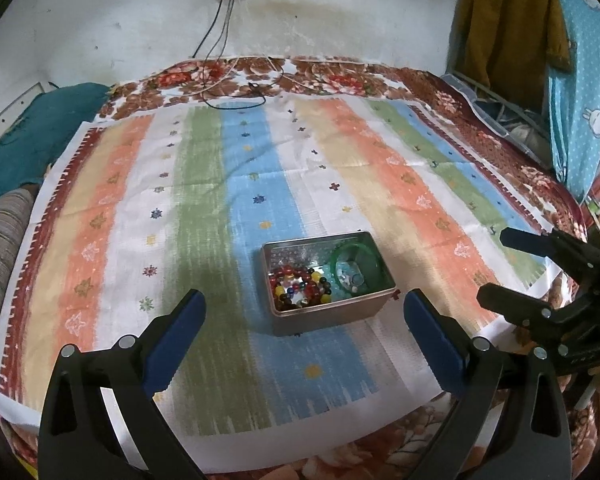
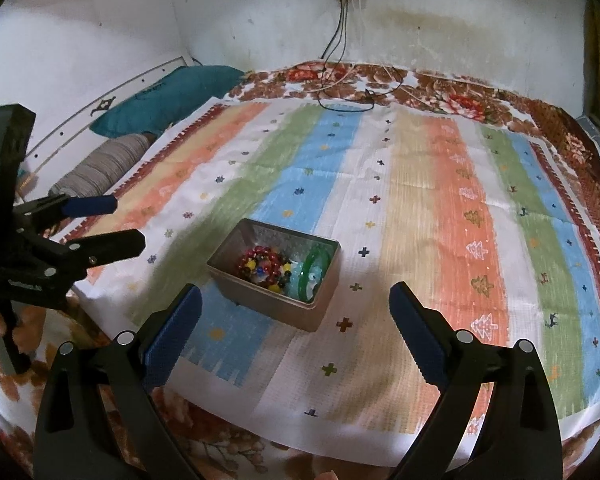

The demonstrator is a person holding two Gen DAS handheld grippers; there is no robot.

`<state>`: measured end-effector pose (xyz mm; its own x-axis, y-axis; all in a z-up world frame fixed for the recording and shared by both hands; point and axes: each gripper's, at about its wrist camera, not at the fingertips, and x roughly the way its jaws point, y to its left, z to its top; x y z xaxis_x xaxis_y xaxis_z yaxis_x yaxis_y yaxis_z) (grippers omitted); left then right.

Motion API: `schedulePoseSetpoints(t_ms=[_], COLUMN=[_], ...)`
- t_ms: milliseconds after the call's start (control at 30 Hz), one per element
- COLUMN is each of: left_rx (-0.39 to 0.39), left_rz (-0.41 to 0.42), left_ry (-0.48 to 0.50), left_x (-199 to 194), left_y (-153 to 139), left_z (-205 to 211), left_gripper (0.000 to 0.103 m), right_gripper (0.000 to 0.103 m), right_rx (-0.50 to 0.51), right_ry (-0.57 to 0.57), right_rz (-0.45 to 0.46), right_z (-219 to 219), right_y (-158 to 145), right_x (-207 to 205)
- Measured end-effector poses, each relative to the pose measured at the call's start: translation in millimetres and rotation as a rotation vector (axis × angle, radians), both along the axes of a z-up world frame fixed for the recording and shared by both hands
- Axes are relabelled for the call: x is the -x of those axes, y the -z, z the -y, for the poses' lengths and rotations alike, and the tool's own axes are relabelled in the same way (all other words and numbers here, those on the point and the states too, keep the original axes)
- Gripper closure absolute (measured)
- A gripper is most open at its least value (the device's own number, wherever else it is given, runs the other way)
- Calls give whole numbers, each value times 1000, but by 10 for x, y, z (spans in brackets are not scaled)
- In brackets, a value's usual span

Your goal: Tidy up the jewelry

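Note:
An open metal tin [image 1: 324, 318] [image 2: 300, 316] sits on the striped cloth near the front. Inside lie bead bracelets in red, yellow and dark colours [image 1: 298, 286] [image 2: 262, 266], a green bangle [image 1: 356, 262] [image 2: 314, 268] and pale blue pieces. My left gripper [image 1: 304, 308] is open and empty, just in front of the tin; it also shows at the left of the right wrist view [image 2: 118, 224]. My right gripper [image 2: 296, 304] is open and empty, in front of the tin; it also shows at the right of the left wrist view [image 1: 492, 266].
The striped cloth [image 1: 260, 184] [image 2: 420, 200] covers a floral bedspread [image 1: 340, 76]. Charger cables [image 1: 228, 88] [image 2: 352, 88] trail from a wall socket onto the far edge. A teal pillow [image 2: 168, 92] and striped bolster [image 2: 104, 168] lie left. Clothes [image 1: 512, 28] hang at the right.

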<state>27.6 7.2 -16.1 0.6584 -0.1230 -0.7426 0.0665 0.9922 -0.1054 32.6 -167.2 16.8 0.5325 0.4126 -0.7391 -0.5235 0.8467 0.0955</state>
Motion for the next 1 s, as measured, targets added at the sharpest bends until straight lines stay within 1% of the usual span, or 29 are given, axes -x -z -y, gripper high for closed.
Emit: schedulePoseSetpoints(t_ms=[167, 467, 633, 767, 867, 1000], left_rx=[9, -25, -21, -15, 9, 8], left_rz=[8, 21, 29, 27, 23, 23], left_ry=[8, 24, 39, 21, 23, 27], left_x=[43, 80, 102, 97, 93, 91], left_y=[-15, -39, -56, -59, -64, -64], left_z=[11, 67, 81, 65, 44, 45], left_gripper=[6, 6, 6, 6, 6, 6], right_gripper=[8, 8, 8, 8, 8, 8], right_rx=[0, -29, -15, -12, -10, -11], right_ry=[-1, -12, -22, -24, -24, -27], right_rz=[6, 15, 15, 18, 16, 17], right_z=[5, 3, -32, -49, -50, -59], right_y=[2, -42, -34, -36, -33, -37], right_x=[34, 60, 64, 67, 67, 74])
